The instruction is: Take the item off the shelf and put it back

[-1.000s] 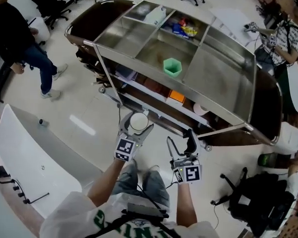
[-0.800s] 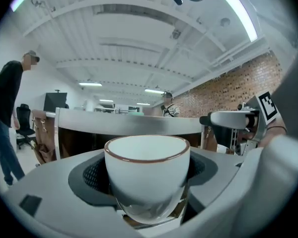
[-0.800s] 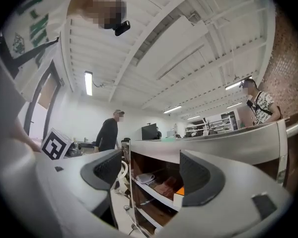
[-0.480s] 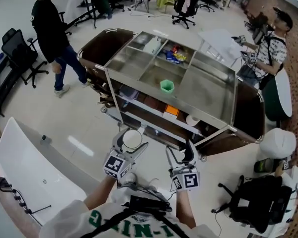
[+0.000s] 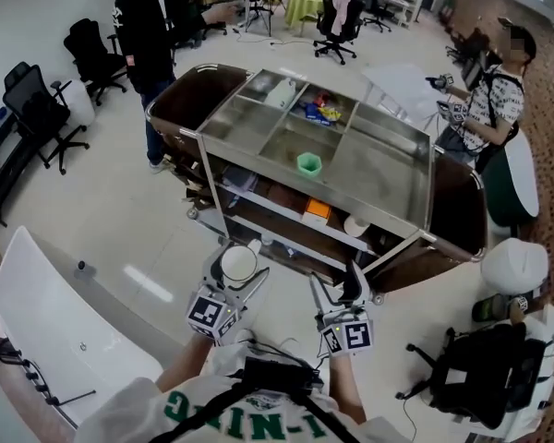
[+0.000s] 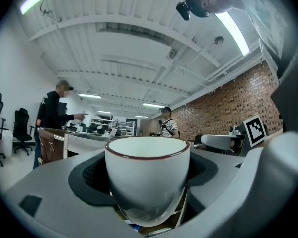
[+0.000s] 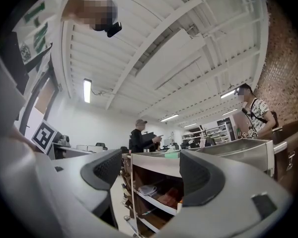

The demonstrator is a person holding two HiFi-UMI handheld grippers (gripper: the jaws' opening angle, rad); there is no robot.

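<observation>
Left gripper [image 5: 239, 260]: my fingers are pinching the white ceramic cup [image 5: 237, 266]. In the left gripper view the dark ribbed pads [image 6: 92, 176] press on both sides of the cup [image 6: 148, 177].

The cup is round-bodied with glossy white glaze. It is widest at the mouth and tapers to a narrower base. A thin dark red line runs round the lip. The inside is white and I see nothing in it. No handle shows in either view. It sits upright with the mouth up.

The cup is off the shelf, held in the air over the pale floor. It is on my side of the stainless steel cart [image 5: 388, 169], near the cart's front left post and not touching it.

Right gripper [image 5: 336, 282]: fingers spread with nothing between them. The right gripper view [image 7: 154, 175] looks through the gap at the cart's lower shelves [image 7: 159, 197].

On the cart, a small green hexagonal cup [image 5: 309, 162] stands in the middle top compartment. An orange box [image 5: 316, 212] lies on the shelf below.

Two bystanders are present, one in black clothes [image 5: 157, 26] at the cart's far left and one in a patterned shirt [image 5: 489, 100] at its right.
</observation>
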